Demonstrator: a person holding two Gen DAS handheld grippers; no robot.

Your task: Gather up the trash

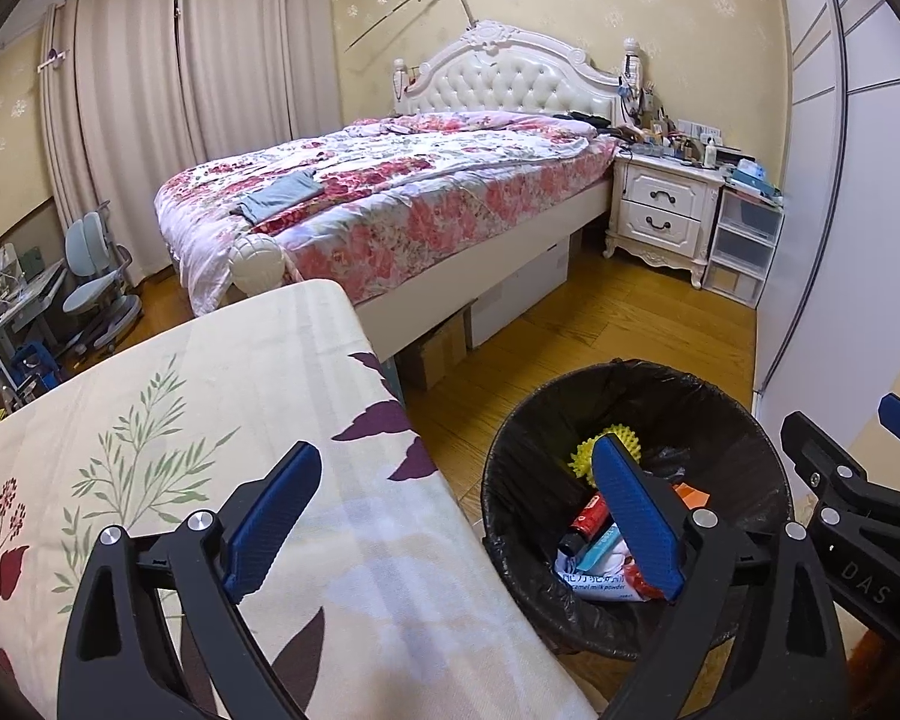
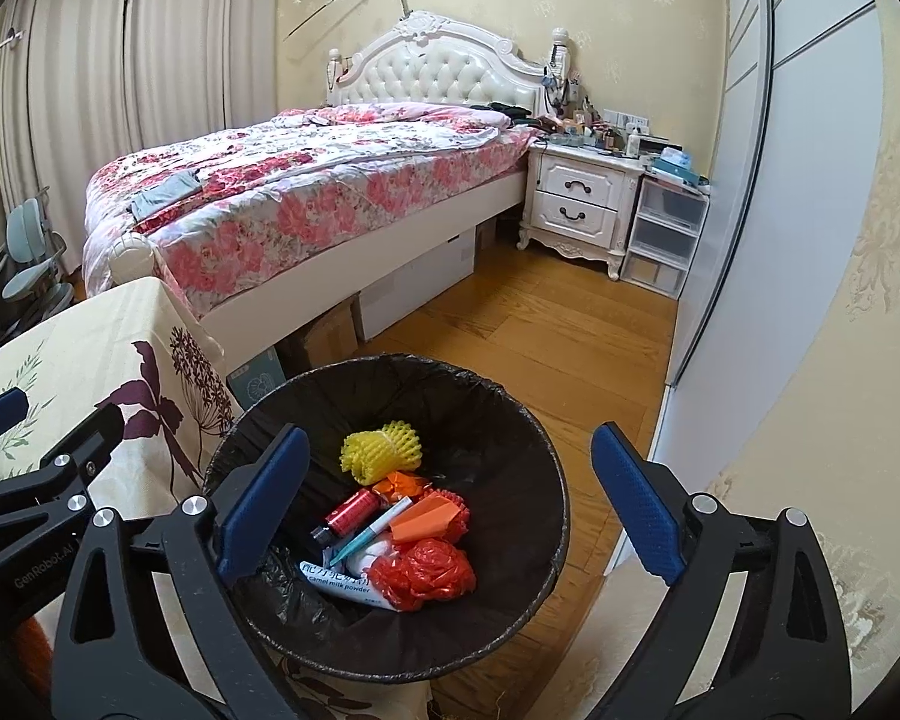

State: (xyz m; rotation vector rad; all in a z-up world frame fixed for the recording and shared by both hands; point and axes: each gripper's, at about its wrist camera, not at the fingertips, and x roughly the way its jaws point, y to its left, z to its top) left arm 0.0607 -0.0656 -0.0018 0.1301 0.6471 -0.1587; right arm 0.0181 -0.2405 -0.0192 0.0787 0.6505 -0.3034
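Two tongs stand spread apart and empty: the left gripper (image 1: 456, 510) over the table edge (image 1: 210, 420), the right gripper (image 2: 450, 504) above the black-lined trash bin (image 2: 510, 432). One bin holds, at its centre, one yellow foam net (image 2: 381, 450), one red can (image 2: 348, 510), one pen (image 2: 369, 531), one orange paper (image 2: 423, 522), one red bag (image 2: 423, 573) toward 5 o'clock and one milk powder packet (image 2: 336, 585) toward 7.

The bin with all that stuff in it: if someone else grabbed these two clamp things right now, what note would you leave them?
Left gripper: open, empty, over the edge of the table and the bin.
Right gripper: open, empty, above the bin.
In the bin: yellow foam net, red can, pen, orange paper, red bag, milk powder packet.
Done: that trash is in the bin.
Left: no trash shows on the visible part of the table; check the parts out of view before stopping.
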